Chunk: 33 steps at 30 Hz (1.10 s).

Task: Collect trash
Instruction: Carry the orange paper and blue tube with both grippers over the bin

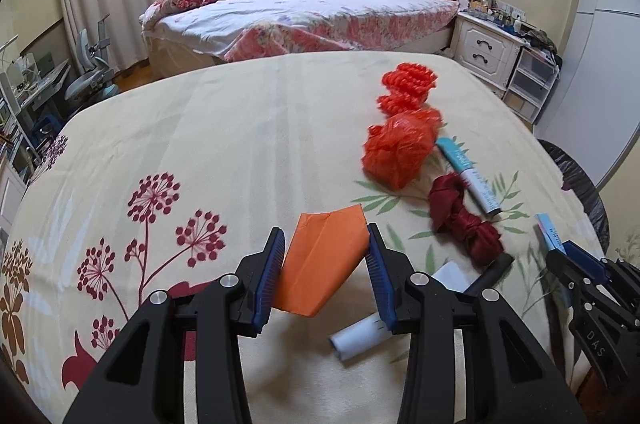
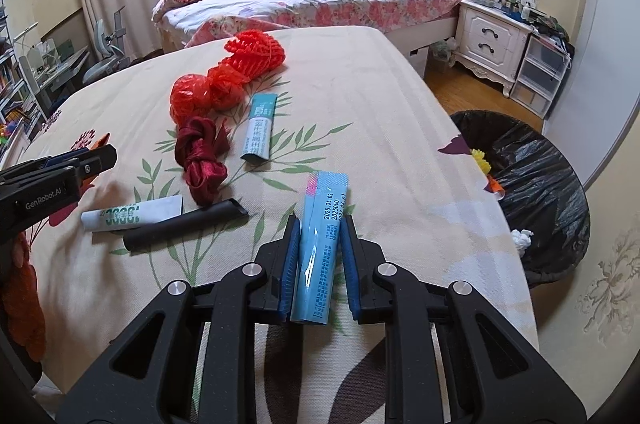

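My left gripper [image 1: 325, 229] is shut on a folded orange paper [image 1: 320, 264], held just above the flowered tablecloth [image 1: 240, 144]. My right gripper [image 2: 321, 218] is shut on a light blue packet [image 2: 320, 256] that stands upright between its pads. On the cloth lie a red mesh bundle [image 2: 256, 52], a crumpled red plastic bag [image 2: 192, 96], a dark red ribbon [image 2: 200, 160], a teal and white packet [image 2: 260, 132], a white tube [image 2: 132, 214] and a black tube [image 2: 184, 224]. The left gripper [image 2: 100, 156] shows at the left edge of the right wrist view.
A bin lined with a black bag [image 2: 540, 184] stands on the floor past the table's right edge, with some scraps inside. Behind the table are a bed [image 1: 300, 12] and a white nightstand [image 2: 488, 36]. A desk and chair [image 1: 88, 76] are at the far left.
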Tool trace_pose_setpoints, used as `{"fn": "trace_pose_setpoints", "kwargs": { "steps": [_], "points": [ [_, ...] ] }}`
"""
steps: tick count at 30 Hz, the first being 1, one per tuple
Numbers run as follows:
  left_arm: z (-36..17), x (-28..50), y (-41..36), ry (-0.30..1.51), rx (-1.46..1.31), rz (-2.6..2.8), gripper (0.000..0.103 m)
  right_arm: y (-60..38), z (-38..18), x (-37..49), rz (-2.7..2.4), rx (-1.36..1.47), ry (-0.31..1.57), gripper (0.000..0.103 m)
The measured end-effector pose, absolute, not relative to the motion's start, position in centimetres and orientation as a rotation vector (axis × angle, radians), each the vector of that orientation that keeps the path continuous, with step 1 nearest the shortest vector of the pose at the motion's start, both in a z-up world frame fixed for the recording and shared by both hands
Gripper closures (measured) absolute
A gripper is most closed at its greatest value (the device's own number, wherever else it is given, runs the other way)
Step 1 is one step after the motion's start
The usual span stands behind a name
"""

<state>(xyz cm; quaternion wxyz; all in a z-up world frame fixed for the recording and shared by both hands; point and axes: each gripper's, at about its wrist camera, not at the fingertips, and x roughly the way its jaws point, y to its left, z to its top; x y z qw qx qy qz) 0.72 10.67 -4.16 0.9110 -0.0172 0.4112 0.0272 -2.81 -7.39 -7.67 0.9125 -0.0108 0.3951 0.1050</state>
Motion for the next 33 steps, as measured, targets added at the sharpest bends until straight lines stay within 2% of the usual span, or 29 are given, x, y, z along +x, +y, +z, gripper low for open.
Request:
{"fn": "trace_pose_setpoints", "kwargs": {
  "steps": [19,33],
  "points": [
    [-0.5,4.6,0.1,0.698,0.007,-0.181,0.062,-17.4,-3.7,0.2,-0.050,0.063,0.677,0.082],
    [-1.7,10.2,-11.6,0.630,0.116,-0.361,0.062,-25.0,-5.8,4.4,-0.263,0.154,0.665,0.082]
  ]
}}
